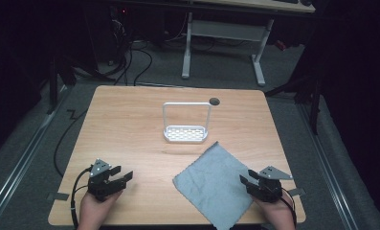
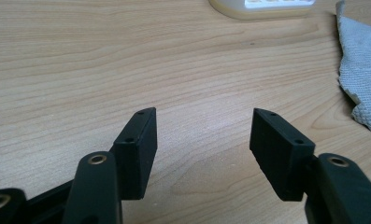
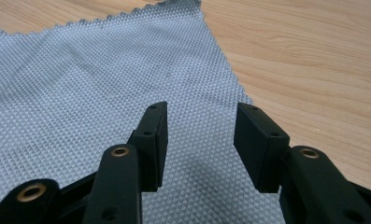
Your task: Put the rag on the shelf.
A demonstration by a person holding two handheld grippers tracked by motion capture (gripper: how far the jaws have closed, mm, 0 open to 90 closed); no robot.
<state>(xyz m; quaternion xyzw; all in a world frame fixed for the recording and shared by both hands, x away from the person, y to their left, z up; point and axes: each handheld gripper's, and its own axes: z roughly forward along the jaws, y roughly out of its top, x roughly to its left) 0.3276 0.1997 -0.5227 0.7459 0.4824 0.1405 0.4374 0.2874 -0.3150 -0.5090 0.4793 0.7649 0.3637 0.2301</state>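
A grey textured cloth lies flat on the wooden table, turned like a diamond, near the front right. A small white rack with a tall wire frame and a perforated base stands at the table's middle. My left gripper rests open at the front left over bare wood, its jaws wide apart. My right gripper is open at the front right, jaws hovering just over the cloth's right edge. The cloth lies below and ahead of the right jaws. Neither gripper holds anything.
A dark round hole sits in the table behind the rack. The rack's base and the cloth's edge lie ahead of the left gripper. Beyond the table stand a white desk frame and floor cables.
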